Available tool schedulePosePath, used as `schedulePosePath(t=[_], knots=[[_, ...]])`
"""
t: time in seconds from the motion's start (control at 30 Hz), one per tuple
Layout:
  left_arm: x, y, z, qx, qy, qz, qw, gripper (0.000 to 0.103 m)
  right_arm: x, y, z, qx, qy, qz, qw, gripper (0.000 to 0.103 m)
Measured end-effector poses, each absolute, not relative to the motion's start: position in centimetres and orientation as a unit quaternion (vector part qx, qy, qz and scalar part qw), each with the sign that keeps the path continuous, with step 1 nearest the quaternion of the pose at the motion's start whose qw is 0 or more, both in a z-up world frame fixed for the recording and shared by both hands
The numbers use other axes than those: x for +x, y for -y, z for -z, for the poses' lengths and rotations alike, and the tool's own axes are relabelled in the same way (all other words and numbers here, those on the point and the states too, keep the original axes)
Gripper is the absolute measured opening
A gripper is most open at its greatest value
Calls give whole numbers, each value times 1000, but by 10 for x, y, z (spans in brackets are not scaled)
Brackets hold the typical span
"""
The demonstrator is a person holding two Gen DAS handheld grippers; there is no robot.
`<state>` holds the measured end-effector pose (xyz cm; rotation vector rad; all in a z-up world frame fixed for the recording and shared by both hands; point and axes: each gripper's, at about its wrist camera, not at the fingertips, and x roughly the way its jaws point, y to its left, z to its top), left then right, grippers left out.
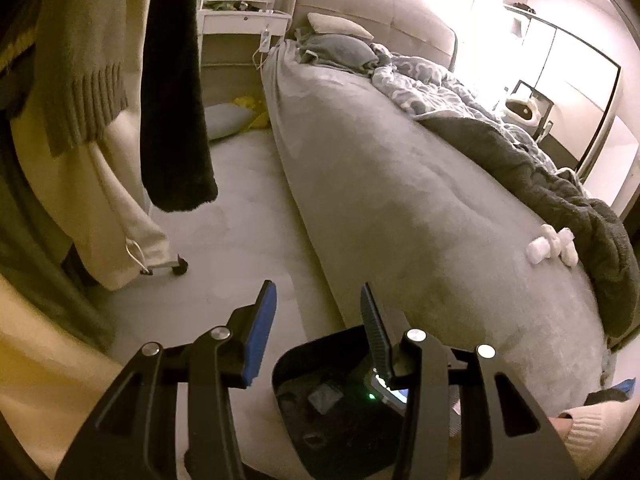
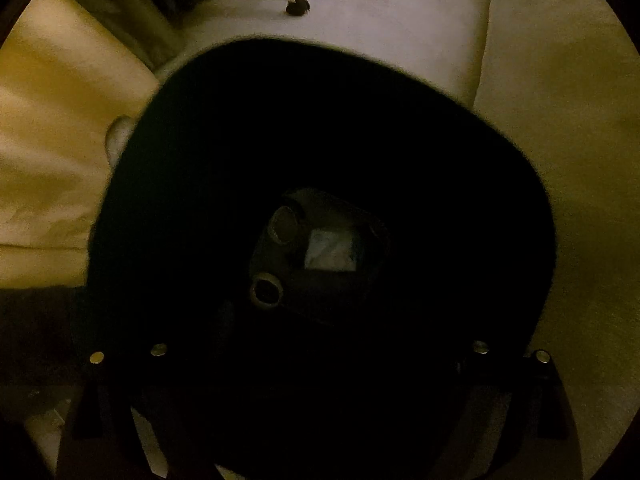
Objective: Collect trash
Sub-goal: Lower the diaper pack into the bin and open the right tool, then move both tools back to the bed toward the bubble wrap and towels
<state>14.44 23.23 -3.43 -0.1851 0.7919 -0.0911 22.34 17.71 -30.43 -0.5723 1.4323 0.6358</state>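
A black trash bin (image 1: 340, 408) stands on the floor by the bed's near corner. In the right wrist view I look straight down into the bin (image 2: 200, 200); a pale paper scrap (image 2: 332, 254) and two cardboard tubes (image 2: 267, 289) lie at its bottom. My left gripper (image 1: 318, 308) is open and empty above the bin's rim. My right gripper hangs over the bin; its fingers are lost in the dark. White crumpled tissues (image 1: 554, 246) lie on the grey bed (image 1: 400, 208) near its foot.
Clothes hang on a wheeled rack (image 1: 176, 266) at the left. A rumpled duvet (image 1: 500, 132) covers the bed's far side. A white desk (image 1: 244, 20) stands past the headboard. A grey pillow (image 1: 228, 120) and yellow item lie on the floor.
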Motion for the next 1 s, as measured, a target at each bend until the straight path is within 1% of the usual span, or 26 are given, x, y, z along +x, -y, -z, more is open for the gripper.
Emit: schedulePosePath(t=[0.2,0.27,0.47,0.6,0.8,0.87,1.0], knots=[[152,-219,20,-88,-372,41,923,46,222,-169,269,-234,-611,-300,694,91],[153,-214,15,-84,-367,36,926,48,223,-164,255,-223,-602,-307,702,91],[163,-203,9,-90,-363,34,927,48,225,-148,218,-200,-571,-323,728,91],[167,-190,4,-76,-359,37,930,54,226,-137,194,-180,-543,-335,748,91],[171,-173,-6,-65,-344,42,936,64,227,-121,164,-161,-508,-339,776,91],[173,-168,-9,-64,-340,45,937,65,228,-116,157,-150,-499,-340,782,91],[175,-157,-18,-65,-329,48,941,71,231,-97,137,-140,-470,-340,802,91]])
